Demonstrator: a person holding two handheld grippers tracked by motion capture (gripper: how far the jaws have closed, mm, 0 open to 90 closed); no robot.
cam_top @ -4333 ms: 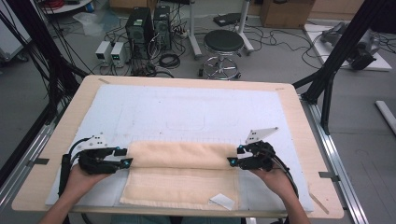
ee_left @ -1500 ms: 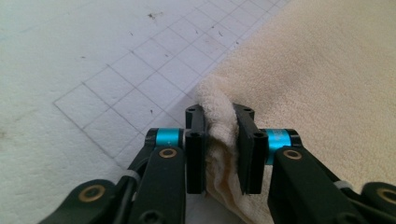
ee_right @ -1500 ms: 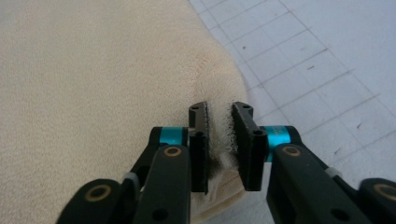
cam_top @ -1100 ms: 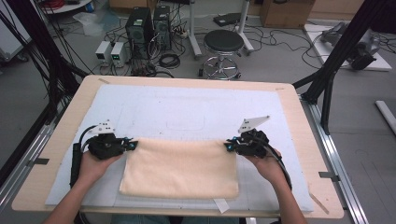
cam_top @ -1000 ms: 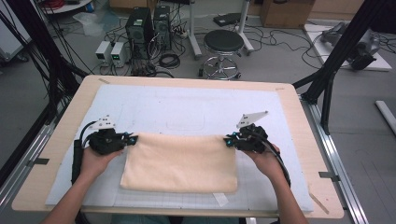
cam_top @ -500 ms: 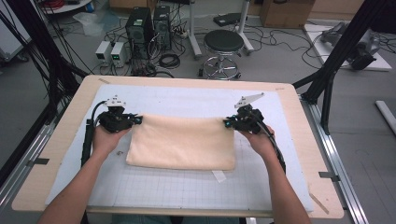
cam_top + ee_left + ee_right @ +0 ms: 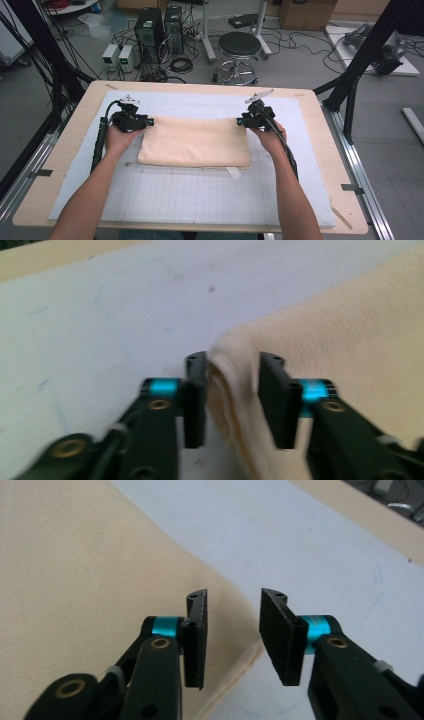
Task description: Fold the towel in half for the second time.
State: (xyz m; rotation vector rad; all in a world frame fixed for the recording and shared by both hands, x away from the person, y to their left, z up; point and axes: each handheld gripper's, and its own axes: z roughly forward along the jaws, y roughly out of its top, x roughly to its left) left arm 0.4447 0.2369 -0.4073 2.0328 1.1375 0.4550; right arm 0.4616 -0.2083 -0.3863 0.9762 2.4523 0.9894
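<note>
- Folded cream towel (image 7: 195,142) lying flat on the white grid mat (image 7: 200,200) of the tabletop (image 7: 60,165), toward the far half, long edges running left to right.
- Left gripper (image 7: 148,121) at the far-left corner of the towel; jaws just opened, standing apart — corner fold between them in the left gripper view (image 7: 227,390), pads no longer pinching it.
- Right gripper (image 7: 240,121) at the far-right corner; jaws just opened likewise, towel edge (image 7: 235,645) lying below the gap, nothing clamped.
- Step in hand, as judged: letting go after placing the folded towel.
- Open both sets of jaws fully before withdrawing — a half-opened pad may snag the pile and drag the corner.
- Withdraw both grippers outward and slightly upward, together, to keep the fold square.
- Avoid sweeping across the top layer; the left corner looks bunched and could spring open.
- Check afterward for layers aligned at both far corners and for the small white tag (image 7: 233,172) at the near edge lying flat.
</note>
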